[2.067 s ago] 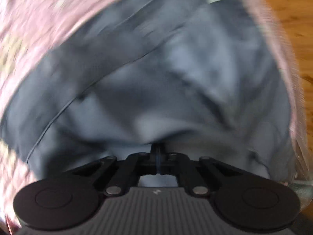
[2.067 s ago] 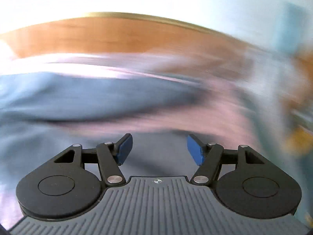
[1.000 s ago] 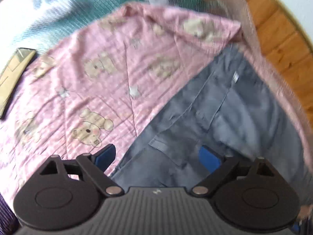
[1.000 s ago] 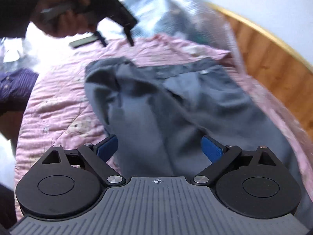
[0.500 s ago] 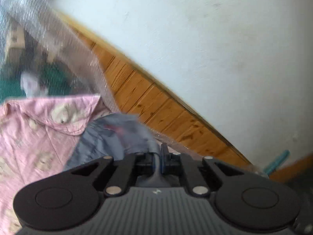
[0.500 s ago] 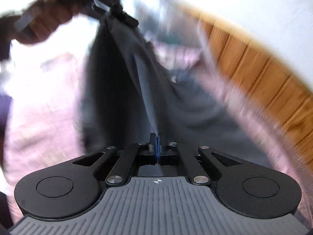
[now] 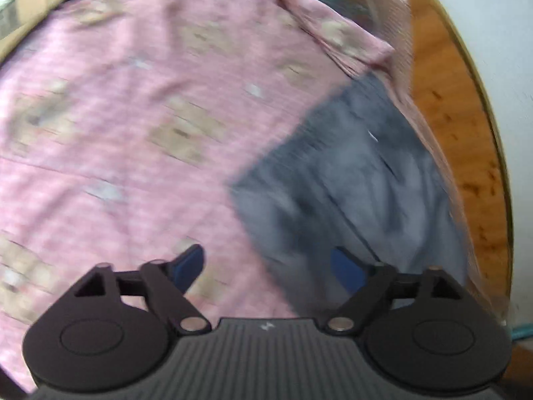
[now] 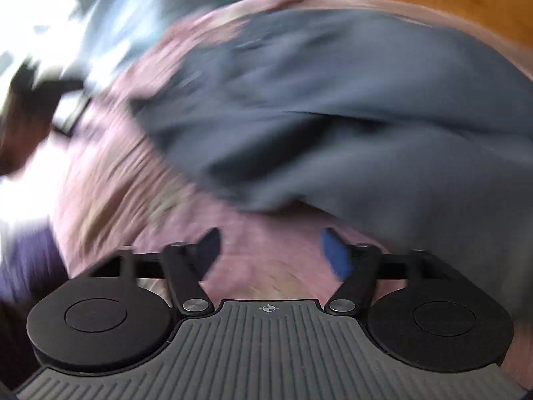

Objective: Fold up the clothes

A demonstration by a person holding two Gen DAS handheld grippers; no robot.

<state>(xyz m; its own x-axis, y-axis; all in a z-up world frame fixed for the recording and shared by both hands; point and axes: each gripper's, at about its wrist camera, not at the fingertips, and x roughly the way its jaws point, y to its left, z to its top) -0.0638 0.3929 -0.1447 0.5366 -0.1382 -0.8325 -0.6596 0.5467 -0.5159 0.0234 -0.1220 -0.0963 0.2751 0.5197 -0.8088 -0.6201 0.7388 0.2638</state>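
Observation:
A grey garment [image 7: 353,180] lies on a pink bear-print bedsheet [image 7: 133,116], near the wooden bed edge. My left gripper [image 7: 266,266] is open and empty, above the garment's left edge. In the right wrist view the grey garment [image 8: 333,100] lies spread and rumpled on the pink sheet [image 8: 260,250]. My right gripper [image 8: 269,246] is open and empty, just short of the garment's near edge. Both views are motion-blurred.
A wooden bed frame [image 7: 459,133] and a white wall run along the right. A flat tan object [image 7: 30,10] lies at the far left. A purple cloth [image 8: 23,260] sits left of the sheet. The other hand and gripper [image 8: 30,100] show blurred at left.
Half a second ago both grippers were shut on the grey garment, holding it up. Now both are open and the garment lies on the sheet.

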